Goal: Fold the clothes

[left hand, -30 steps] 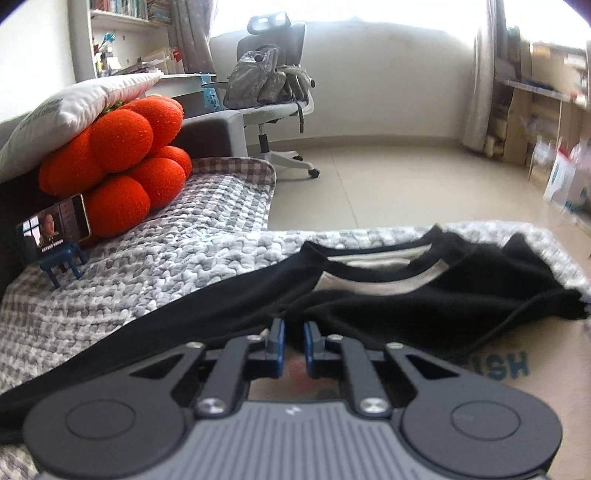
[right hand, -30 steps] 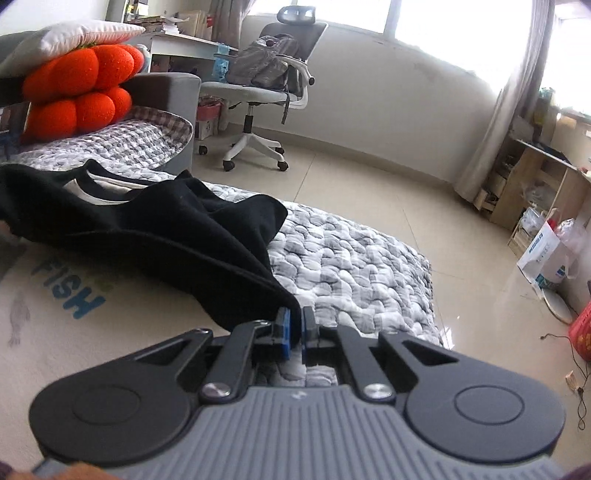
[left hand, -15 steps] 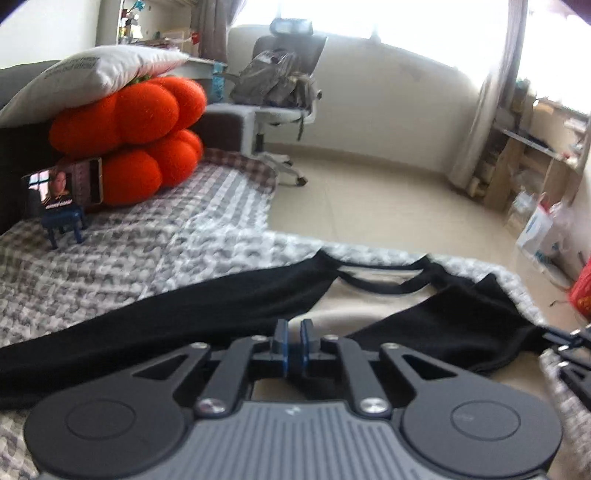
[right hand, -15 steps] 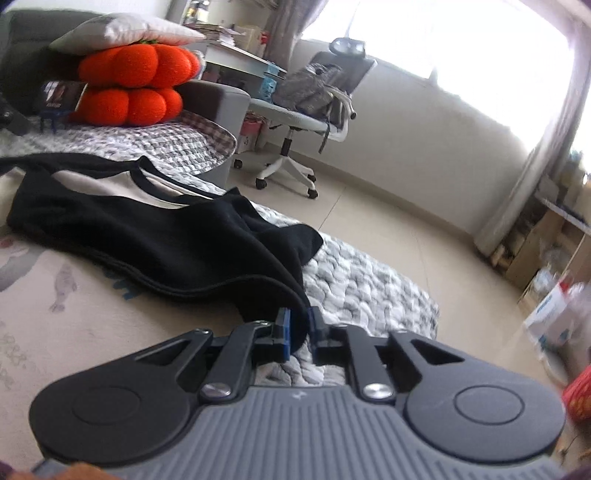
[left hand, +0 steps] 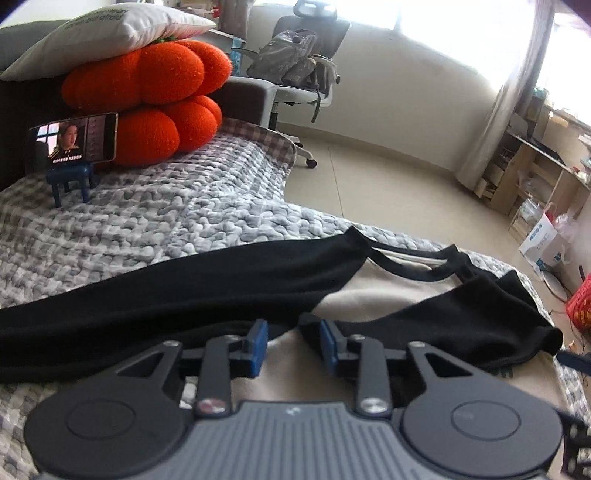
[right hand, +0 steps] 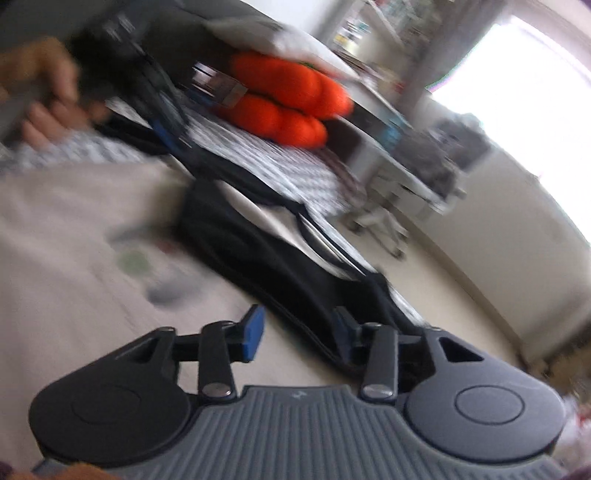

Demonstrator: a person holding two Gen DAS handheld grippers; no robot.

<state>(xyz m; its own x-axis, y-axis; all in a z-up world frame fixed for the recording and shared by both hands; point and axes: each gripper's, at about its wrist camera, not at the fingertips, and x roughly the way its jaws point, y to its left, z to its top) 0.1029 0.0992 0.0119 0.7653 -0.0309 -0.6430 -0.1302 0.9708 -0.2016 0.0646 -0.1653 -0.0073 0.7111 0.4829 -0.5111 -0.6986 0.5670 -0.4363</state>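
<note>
A beige shirt with black sleeves and black collar [left hand: 388, 291] lies flat on the bed. One black sleeve [left hand: 155, 295] stretches left across the quilt, the other [left hand: 461, 317] lies folded over the chest. My left gripper [left hand: 291, 345] is open just above the shirt, holding nothing. In the blurred right wrist view my right gripper [right hand: 299, 334] is open over the shirt [right hand: 74, 236], with the black sleeve [right hand: 273, 266] just ahead of it. The left gripper and the hand holding it [right hand: 48, 96] show there at upper left.
A grey-white quilt [left hand: 166, 214] covers the bed. Orange pumpkin cushions [left hand: 155, 92] under a white pillow [left hand: 110, 33] sit at the back left, with a phone on a small blue stand [left hand: 74, 147]. An office chair [left hand: 303, 66], tiled floor [left hand: 388, 177] and shelves [left hand: 535, 177] lie beyond.
Both grippers have opened and let go of the black sleeves, which now lie on the shirt. The right gripper has swung left, its view blurred with motion.
</note>
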